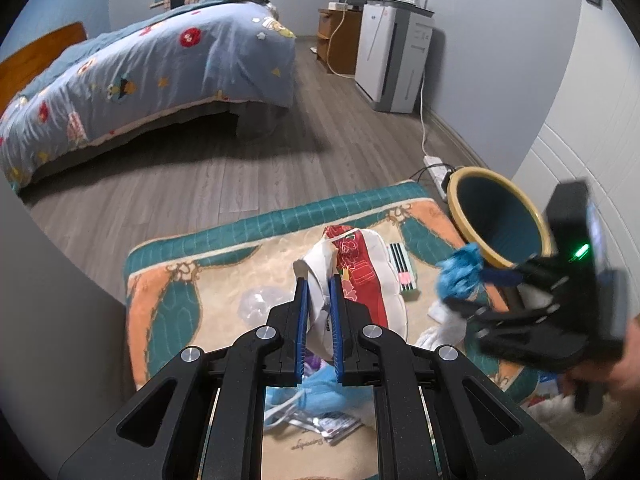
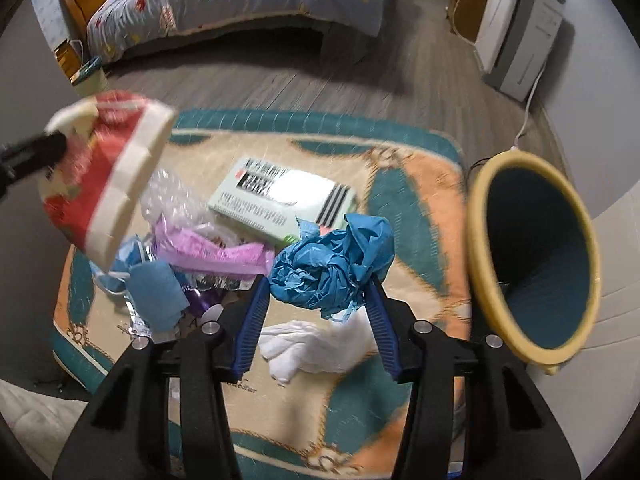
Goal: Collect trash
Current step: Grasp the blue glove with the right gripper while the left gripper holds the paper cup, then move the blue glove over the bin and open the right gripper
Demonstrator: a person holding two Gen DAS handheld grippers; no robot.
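Note:
My left gripper (image 1: 319, 280) is shut on the rim of a red-and-white paper bowl (image 1: 360, 276), held tilted above the rug. The right wrist view shows that bowl (image 2: 104, 176) at the left, on the left gripper's tips (image 2: 60, 140). My right gripper (image 2: 318, 284) is shut on a crumpled blue wad (image 2: 332, 268), lifted off the rug. In the left wrist view the wad (image 1: 458, 276) hangs at the right gripper (image 1: 472, 284), just in front of the bin. The teal bin with a yellow rim (image 2: 536, 256) stands at the rug's right edge, its mouth open.
Litter lies on the patterned rug (image 2: 408, 208): a green-white box (image 2: 280, 200), a purple wrapper (image 2: 212, 252), clear plastic (image 2: 172, 196), a blue face mask (image 2: 156, 292), white tissue (image 2: 316, 348). Behind are a bed (image 1: 152, 64), a white appliance (image 1: 392, 56) and a power strip (image 1: 438, 168).

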